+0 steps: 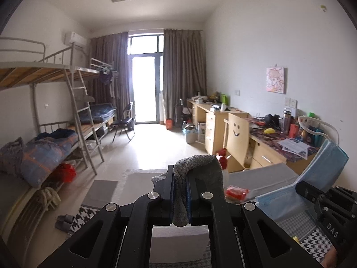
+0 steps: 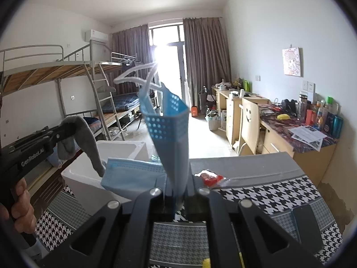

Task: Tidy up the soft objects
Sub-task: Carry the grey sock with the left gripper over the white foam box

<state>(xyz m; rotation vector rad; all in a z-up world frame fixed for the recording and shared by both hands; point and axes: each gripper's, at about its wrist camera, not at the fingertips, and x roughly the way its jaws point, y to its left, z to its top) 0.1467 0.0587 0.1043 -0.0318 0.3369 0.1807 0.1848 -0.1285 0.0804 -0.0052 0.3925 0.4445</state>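
My left gripper [image 1: 180,192] is shut on a grey sock [image 1: 200,167], which drapes over the fingertips and hangs down between the jaws. The right wrist view catches that gripper [image 2: 67,131] at the left with the sock [image 2: 87,138] dangling over a white box [image 2: 89,174]. My right gripper [image 2: 178,192] is shut on a blue face mask [image 2: 171,138], which stands up from the jaws with its white ear loops at the top. The left wrist view has the mask [image 1: 319,169] at the right, above the right gripper's black body [image 1: 328,203].
A houndstooth-patterned table [image 2: 256,192] lies below both grippers, with a red wrapped packet [image 2: 209,176] on its grey band. Bunk beds [image 1: 55,116] line the left wall, desks [image 1: 223,120] and a smiley-face chair [image 1: 237,138] the right. A hand [image 2: 20,203] holds the left gripper.
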